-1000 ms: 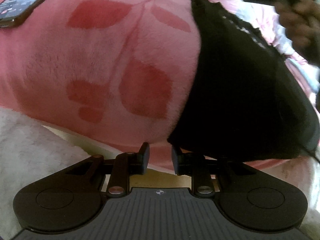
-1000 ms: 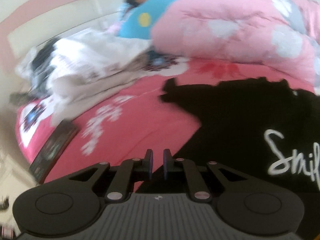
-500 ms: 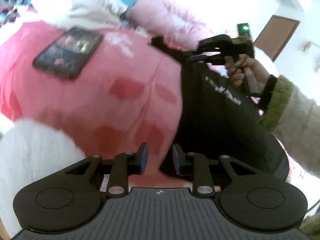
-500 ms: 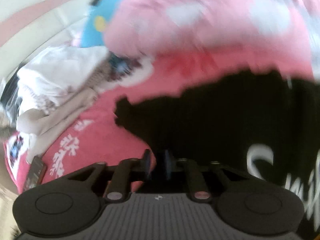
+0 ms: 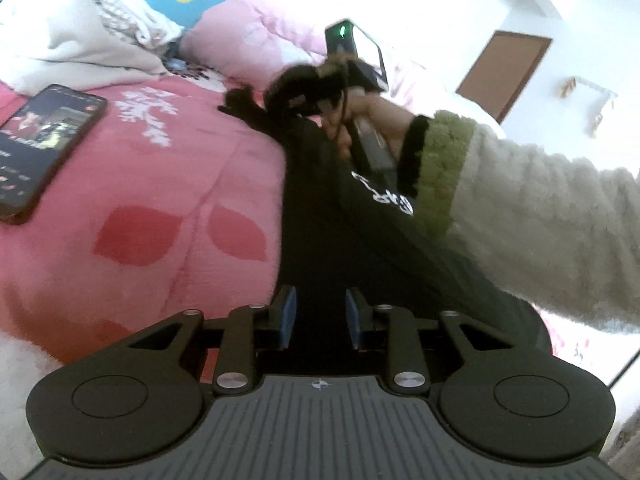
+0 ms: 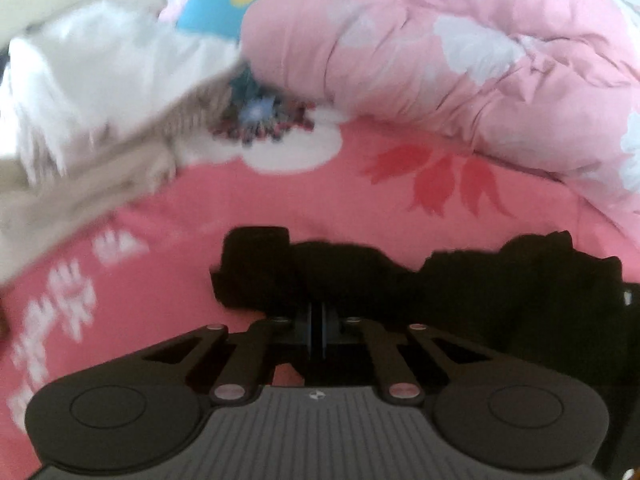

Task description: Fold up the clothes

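Black shirt in R gripper

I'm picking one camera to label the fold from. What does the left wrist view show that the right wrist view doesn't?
Only the left wrist view shows the dark smartphone, the brown door, the hand and fuzzy grey sleeve holding the right gripper.

Only the right wrist view shows the right gripper shut on the black printed garment.

Both show that garment, the pink bedspread and the pink quilt.
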